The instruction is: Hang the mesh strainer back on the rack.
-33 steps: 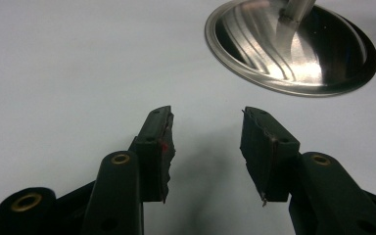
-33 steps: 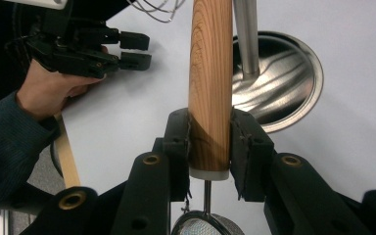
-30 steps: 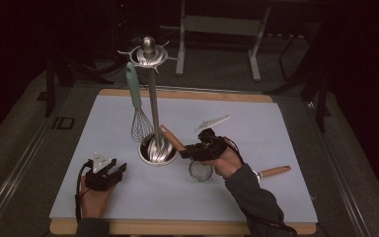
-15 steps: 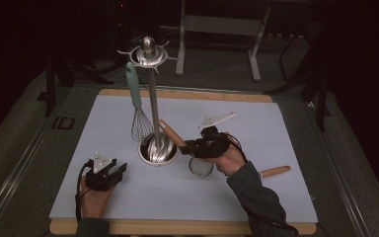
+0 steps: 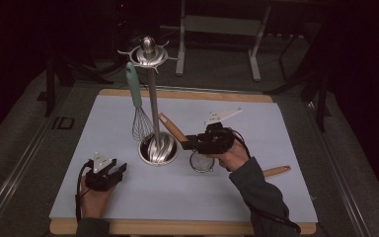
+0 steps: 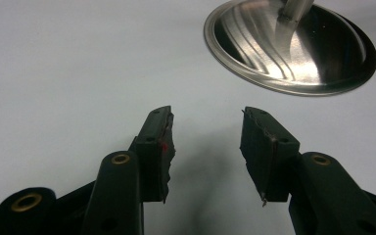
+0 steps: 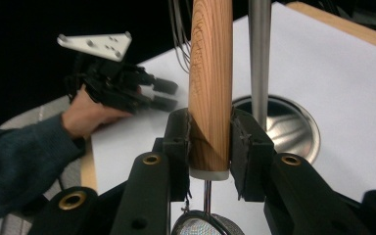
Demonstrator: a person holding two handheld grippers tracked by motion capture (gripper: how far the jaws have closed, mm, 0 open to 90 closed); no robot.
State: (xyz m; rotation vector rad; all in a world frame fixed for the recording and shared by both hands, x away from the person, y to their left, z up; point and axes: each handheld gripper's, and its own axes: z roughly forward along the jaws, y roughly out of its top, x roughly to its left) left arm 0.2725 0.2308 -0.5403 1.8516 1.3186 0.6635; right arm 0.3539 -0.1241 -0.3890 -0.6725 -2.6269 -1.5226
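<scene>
A: What do we see in our right gripper (image 7: 210, 139)?
B: Its jaws clamp the small wooden-handled mesh strainer (image 5: 202, 161) by the handle, beside the round steel base of the utensil stand (image 5: 158, 149).
A: And our left gripper (image 6: 205, 142)?
B: Spread apart, empty, over the white table mat (image 5: 256, 123).

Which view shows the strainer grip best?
Right gripper view: the right gripper is shut on the strainer's wooden handle, jaws on both sides. The high view shows that gripper and the strainer small. Left gripper view shows its open jaws and the stand base.
</scene>
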